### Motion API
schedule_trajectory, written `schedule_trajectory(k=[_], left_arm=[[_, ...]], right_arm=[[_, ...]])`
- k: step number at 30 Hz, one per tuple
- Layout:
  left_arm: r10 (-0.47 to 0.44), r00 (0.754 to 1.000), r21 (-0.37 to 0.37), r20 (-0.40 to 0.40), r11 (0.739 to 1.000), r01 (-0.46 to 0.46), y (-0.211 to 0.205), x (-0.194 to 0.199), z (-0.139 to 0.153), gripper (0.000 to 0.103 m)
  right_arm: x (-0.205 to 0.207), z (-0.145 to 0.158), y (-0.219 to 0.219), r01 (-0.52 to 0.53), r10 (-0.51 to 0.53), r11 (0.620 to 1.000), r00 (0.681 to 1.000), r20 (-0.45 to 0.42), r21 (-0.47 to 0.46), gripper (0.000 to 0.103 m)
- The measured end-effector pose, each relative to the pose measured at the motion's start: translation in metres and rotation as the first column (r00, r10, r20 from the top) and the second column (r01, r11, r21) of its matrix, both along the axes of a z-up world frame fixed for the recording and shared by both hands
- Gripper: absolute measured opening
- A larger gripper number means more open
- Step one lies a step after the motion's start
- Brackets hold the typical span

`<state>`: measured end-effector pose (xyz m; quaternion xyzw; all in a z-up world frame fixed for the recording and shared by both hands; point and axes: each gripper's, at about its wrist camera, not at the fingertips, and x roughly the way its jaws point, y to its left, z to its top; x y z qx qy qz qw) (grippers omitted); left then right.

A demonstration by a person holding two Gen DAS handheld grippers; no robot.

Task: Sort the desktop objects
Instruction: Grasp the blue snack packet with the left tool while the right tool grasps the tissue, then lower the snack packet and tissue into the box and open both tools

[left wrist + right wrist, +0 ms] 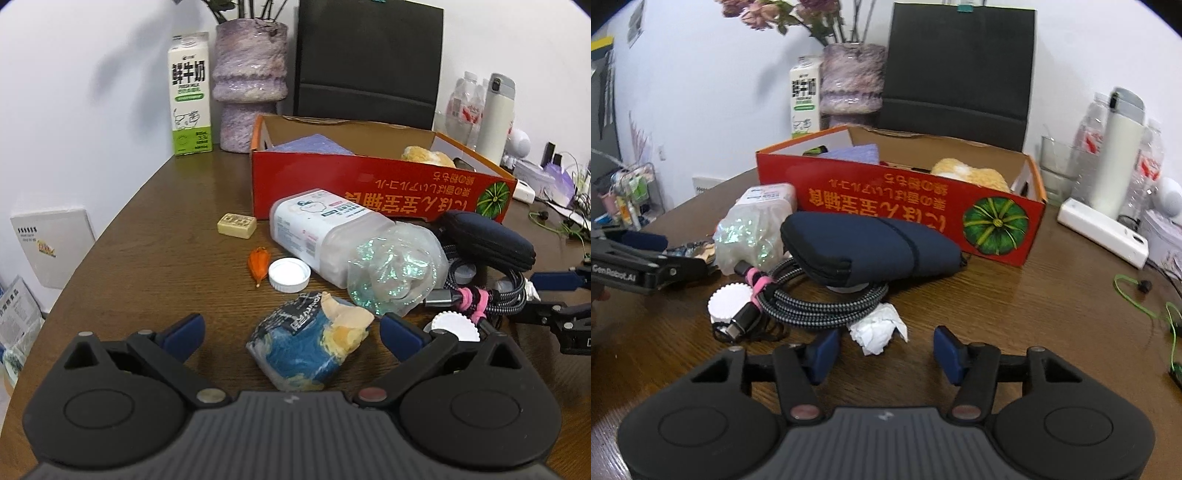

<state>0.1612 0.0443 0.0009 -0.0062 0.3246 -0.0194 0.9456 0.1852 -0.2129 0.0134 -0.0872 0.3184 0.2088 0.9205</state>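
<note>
Left wrist view: the left gripper (291, 334) has its jaws spread around a blue-and-yellow wrapped soft bundle (303, 350) on the brown wooden surface (147, 266), pads clear of it. Closing squarely on its middle would likely hold best.

Right wrist view: the right gripper (884, 349) has its jaws part spread around a crumpled white tissue (877, 328), not pinching it. It should avoid the braided grey cable (820, 302) just beside. The red cardboard box (905, 210) stands behind.
</note>
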Motion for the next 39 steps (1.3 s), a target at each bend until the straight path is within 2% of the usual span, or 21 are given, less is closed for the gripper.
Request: schedule_trajectory(k=[1,3,5,6,10,17,22,31,35,39], left_arm=[[-0.001,1.0,0.002,-0.003,1.0,0.001,0.0,0.0,0.0,0.102],[-0.003,1.0,0.001,-0.007,1.0,0.003,0.0,0.0,0.0,0.092],[-0.002,1.0,-0.007,-0.014,1.0,0.002,0.001,0.0,0.0,0.072],[-0.001,1.0,-0.002,-0.012,1.0,0.001,0.001,-0.001,-0.001,0.069],[-0.026,1.0,0.002,-0.007,1.0,0.026,-0.002,-0.007,0.002,0.037],[-0.03,0.999,0.005,0.034,1.0,0.03,-0.002,-0.016,0.009,0.027],[-0.003,0.997,-0.013,0.08,1.0,0.004,0.002,-0.022,0.016,0.026],[-0.014,0.995,-0.022,0.101,1.0,0.016,-0.003,-0.026,0.022,0.026],[-0.049,0.988,-0.041,0.144,0.998,0.056,-0.012,-0.024,0.041,0.026],[-0.073,0.975,-0.023,0.21,0.997,0.079,-0.026,-0.006,0.07,0.027]], right_arm=[[0.0,0.0,0.002,-0.002,0.002,1.0,1.0,0.007,-0.003,0.056],[0.0,-0.001,0.004,-0.016,0.016,1.0,1.0,0.018,0.001,0.05],[0.0,-0.001,0.004,-0.028,0.028,0.999,1.0,0.01,0.024,0.02],[-0.001,-0.001,0.004,-0.026,0.026,0.999,1.0,0.01,0.028,0.02],[-0.006,-0.001,0.006,-0.02,0.02,1.0,0.999,0.029,0.008,0.019],[-0.015,0.004,-0.003,0.062,-0.061,0.998,0.996,0.065,-0.006,0.018],[-0.021,0.016,-0.018,0.11,-0.116,0.992,0.988,0.104,0.063,0.018],[-0.024,0.023,-0.016,0.107,-0.117,0.99,0.986,0.117,0.093,0.018],[-0.021,0.033,-0.016,0.127,-0.144,0.983,0.981,0.127,0.136,0.018],[-0.005,0.056,-0.01,0.116,-0.143,0.979,0.977,0.158,0.166,0.018]])
